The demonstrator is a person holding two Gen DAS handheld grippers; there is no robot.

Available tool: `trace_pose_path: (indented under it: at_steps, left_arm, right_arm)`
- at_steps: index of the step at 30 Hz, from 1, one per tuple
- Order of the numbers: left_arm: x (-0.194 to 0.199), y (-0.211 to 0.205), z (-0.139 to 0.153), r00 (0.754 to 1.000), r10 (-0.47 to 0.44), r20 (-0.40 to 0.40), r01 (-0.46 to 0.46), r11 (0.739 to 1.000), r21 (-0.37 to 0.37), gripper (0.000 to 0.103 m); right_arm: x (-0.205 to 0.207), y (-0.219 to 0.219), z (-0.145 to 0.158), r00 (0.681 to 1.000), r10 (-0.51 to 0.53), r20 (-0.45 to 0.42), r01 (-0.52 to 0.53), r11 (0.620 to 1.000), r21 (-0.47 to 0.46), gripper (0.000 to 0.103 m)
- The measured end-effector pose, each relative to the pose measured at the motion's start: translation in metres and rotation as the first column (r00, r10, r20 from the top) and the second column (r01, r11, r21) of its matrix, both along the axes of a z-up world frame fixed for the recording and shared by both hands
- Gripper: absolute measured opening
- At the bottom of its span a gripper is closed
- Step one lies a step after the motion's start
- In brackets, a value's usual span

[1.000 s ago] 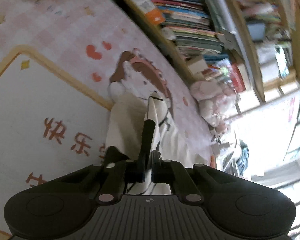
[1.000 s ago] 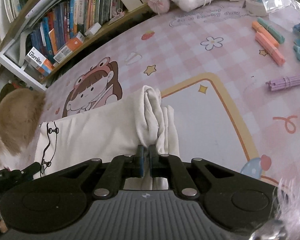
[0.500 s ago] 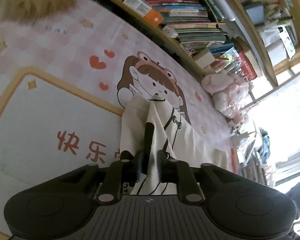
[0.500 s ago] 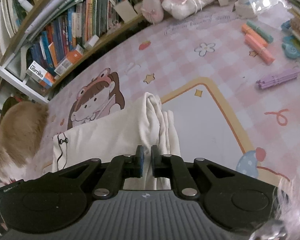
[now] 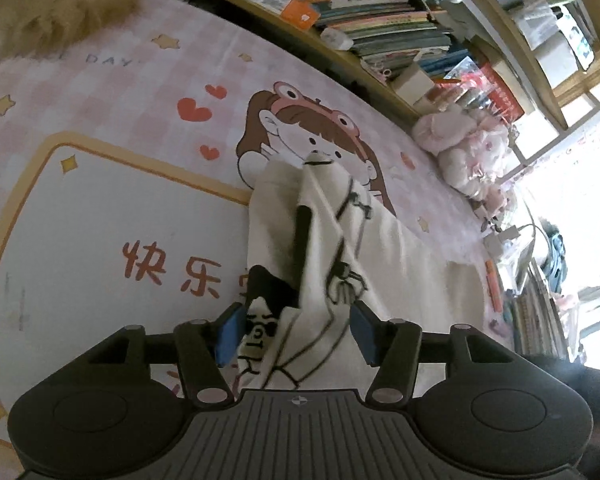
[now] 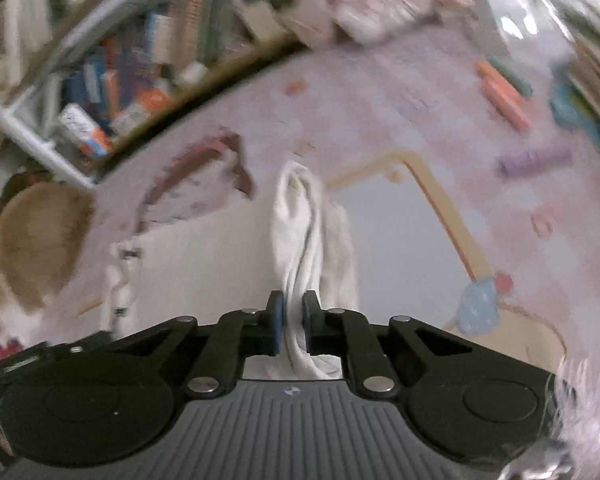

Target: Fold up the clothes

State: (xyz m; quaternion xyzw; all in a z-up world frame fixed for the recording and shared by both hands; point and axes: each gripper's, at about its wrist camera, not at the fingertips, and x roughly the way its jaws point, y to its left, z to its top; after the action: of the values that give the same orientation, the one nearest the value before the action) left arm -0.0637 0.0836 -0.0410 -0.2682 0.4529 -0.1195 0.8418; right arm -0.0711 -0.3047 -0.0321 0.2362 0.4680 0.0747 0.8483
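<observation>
Left gripper (image 5: 294, 330): jaws spread wide, having just been opening; a bunched fold of the cream garment (image 5: 320, 240) stands between the blue pads (image 5: 228, 332) but neither pad presses on it. Cloth is soft, creased, with black line print and a black patch near the left pad.

Right gripper (image 6: 293, 320): jaws nearly together, having just been closing, pinching a twisted ridge of the same cream garment (image 6: 300, 240). Cloth rises ahead of the fingertips in a narrow rolled peak; the rest spreads flat to the left of the claw. View blurred.

Garment lies on a pink checked play mat (image 5: 100, 112) with a cartoon girl printed ahead. Bare mat to the right of the right claw. Bookshelf (image 5: 360, 12) edges the mat beyond. Tan furry mass (image 6: 36, 240) far left, identity unclear. Pink plush toys (image 5: 460, 144) by the shelf.
</observation>
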Motion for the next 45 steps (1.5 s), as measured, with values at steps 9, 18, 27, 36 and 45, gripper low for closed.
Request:
trace_pose_path:
  at_steps: [9,18,27,36,45]
  left_arm:
    - [-0.010,0.001,0.010,0.999,-0.017,0.044,0.015,0.999,0.043,0.058]
    - [-0.014,-0.005,0.018,0.997,-0.062,0.054,0.055,0.991,0.125,0.066]
    - [-0.023,-0.001,0.018,0.996,-0.086,0.021,0.083,0.986,0.143,0.077]
    - [-0.028,0.002,0.011,0.994,-0.108,-0.017,0.109,0.983,0.148,0.078]
    - [-0.007,0.007,0.002,0.995,-0.091,-0.036,0.092,0.995,0.029,0.078]
  right_arm:
    - [0.000,-0.002,-0.011,0.999,-0.044,-0.008,0.045,0.998,0.044,0.017]
    - [-0.022,0.008,0.008,0.997,-0.067,0.043,0.067,0.998,-0.004,0.049]
    - [-0.041,0.021,0.008,0.997,-0.077,0.015,0.078,0.995,-0.054,0.069]
    - [-0.057,0.032,0.004,0.997,-0.073,-0.024,0.070,0.994,-0.078,0.073]
    - [-0.042,0.013,0.004,0.993,-0.118,-0.021,0.118,0.993,-0.008,0.073]
